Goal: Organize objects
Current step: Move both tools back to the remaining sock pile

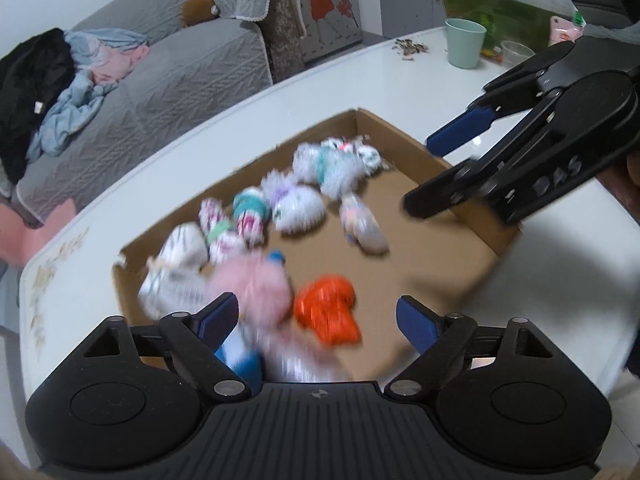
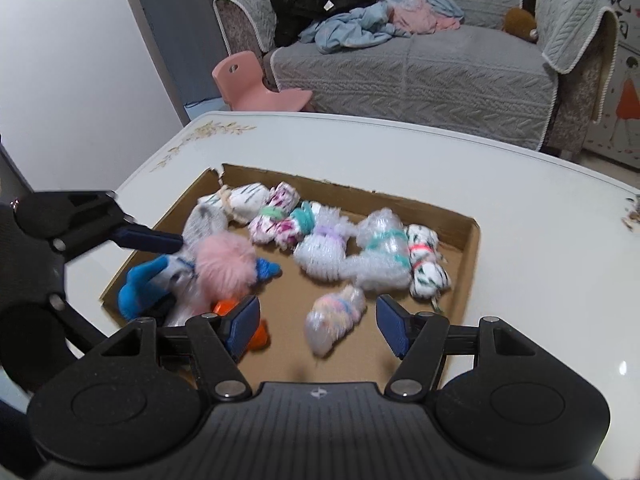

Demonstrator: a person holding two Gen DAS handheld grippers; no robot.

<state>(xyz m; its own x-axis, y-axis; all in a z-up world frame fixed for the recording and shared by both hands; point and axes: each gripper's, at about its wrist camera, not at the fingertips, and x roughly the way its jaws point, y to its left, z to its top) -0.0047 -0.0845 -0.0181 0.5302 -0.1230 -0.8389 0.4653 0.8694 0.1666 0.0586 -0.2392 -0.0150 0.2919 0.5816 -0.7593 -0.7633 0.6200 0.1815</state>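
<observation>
A shallow cardboard box [image 1: 400, 132] [image 2: 472, 240] on the white table holds several rolled sock bundles. My left gripper [image 1: 318, 320] hangs open over the box's near end, above a pink fluffy bundle [image 1: 256, 288] and an orange bundle [image 1: 328, 312]; nothing is pressed between its pads. My right gripper [image 2: 318, 326] is open too, and a pastel bundle [image 2: 334, 316] lies in the box below the gap, clear of both pads. In the right wrist view, a left-gripper finger [image 2: 148, 238] reaches in beside the pink bundle [image 2: 226, 266] and a blue-and-white sock [image 2: 140, 288]. The picture is blurred.
A green cup [image 1: 465, 42], a clear cup [image 1: 516, 52] and scattered seeds [image 1: 412, 46] sit at the table's far side. Beyond the table stand a grey sofa [image 2: 420, 68] piled with clothes and a pink chair [image 2: 256, 84].
</observation>
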